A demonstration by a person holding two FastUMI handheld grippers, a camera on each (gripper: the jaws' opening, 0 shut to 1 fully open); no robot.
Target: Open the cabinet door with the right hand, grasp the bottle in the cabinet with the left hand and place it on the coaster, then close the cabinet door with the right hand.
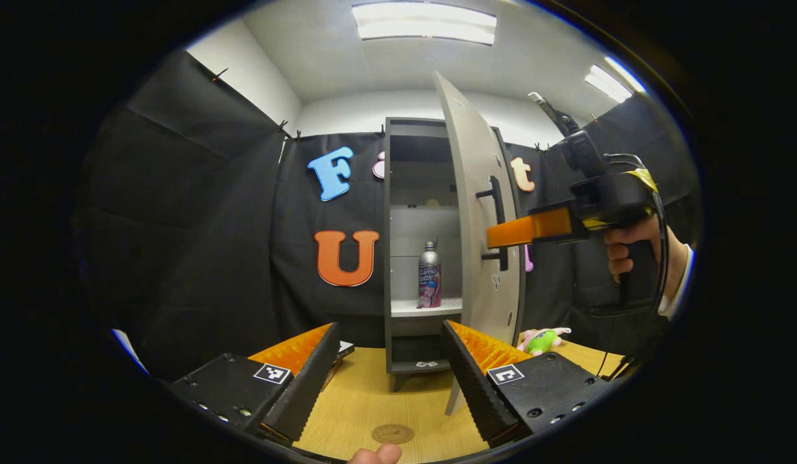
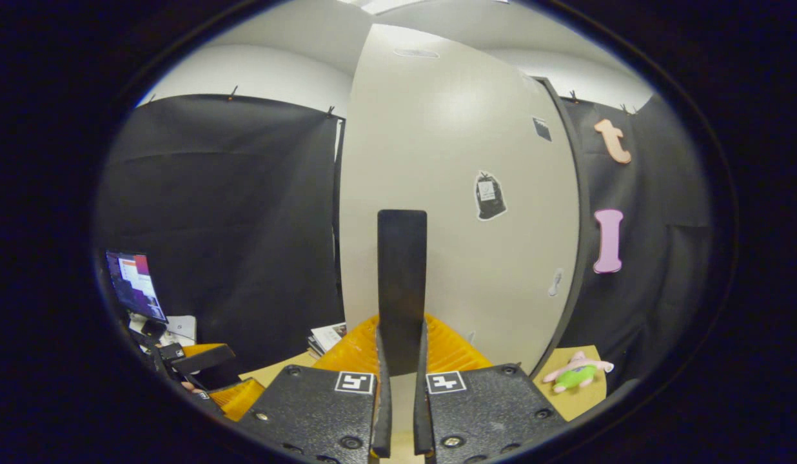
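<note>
The cabinet door (image 1: 479, 212) hides the cabinet's (image 1: 411, 138) right side; the bottle's (image 1: 429, 274) label is too small to read.

the left gripper (image 1: 391, 361) hangs with its jaws spread wide over the wooden table (image 1: 366, 403). straight ahead between the jaws stands the cabinet (image 1: 411, 258), its door (image 1: 479, 212) swung out, the bottle (image 1: 429, 275) upright on a shelf inside. just below the jaws lies the round coaster (image 1: 393, 434). beyond the right-hand jaw, the right gripper (image 1: 501, 235) is at the door handle (image 1: 497, 222), and a plush toy (image 1: 541, 339) lies on the table.
</note>
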